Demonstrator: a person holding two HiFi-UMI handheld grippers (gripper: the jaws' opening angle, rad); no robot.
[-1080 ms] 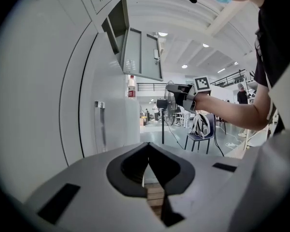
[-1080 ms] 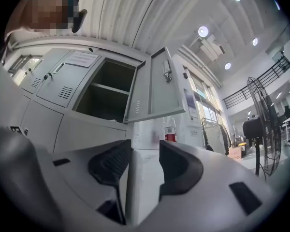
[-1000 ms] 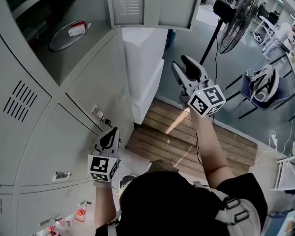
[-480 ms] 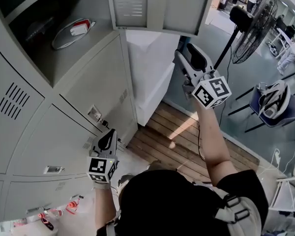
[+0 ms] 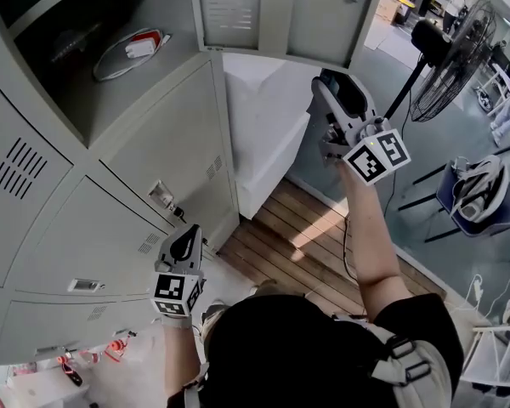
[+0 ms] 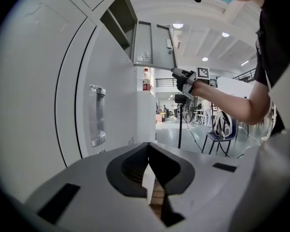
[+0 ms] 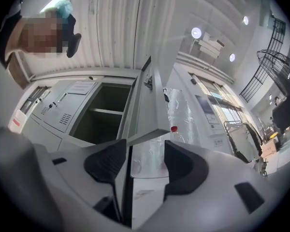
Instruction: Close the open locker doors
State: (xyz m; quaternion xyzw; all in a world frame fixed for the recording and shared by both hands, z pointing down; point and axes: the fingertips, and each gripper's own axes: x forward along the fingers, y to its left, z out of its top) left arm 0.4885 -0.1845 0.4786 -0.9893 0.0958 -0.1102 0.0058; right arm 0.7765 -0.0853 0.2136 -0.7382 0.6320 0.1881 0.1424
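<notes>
The upper locker (image 5: pixel 85 83) stands open, with a coiled cable and a white-and-red item (image 5: pixel 127 51) on its floor. Its grey door (image 5: pixel 272 7) swings out toward me. My right gripper (image 5: pixel 331 87) is raised just under the door's lower outer corner. Its jaws have just been opening and stand wide. In the right gripper view, the door (image 7: pixel 145 100) hangs right ahead of the gap of the right gripper (image 7: pixel 145 161), and no pad presses on it. My left gripper (image 5: pixel 185 238) is low beside a closed locker door (image 5: pixel 93 245), shut and empty, and the left gripper (image 6: pixel 150 178) faces along the lockers.
A white cabinet (image 5: pixel 263 134) stands beside the lockers, with a bottle (image 7: pixel 176 134) on it. A wooden pallet (image 5: pixel 306 245) lies below it. A standing fan (image 5: pixel 450 58) and a chair with a helmet (image 5: pixel 476 189) are at the right. Small red items (image 5: pixel 110 351) lie on the floor.
My right gripper has risen toward the open door's lower corner, and its jaws have spread wider. The left gripper has stayed by the closed lower door.
</notes>
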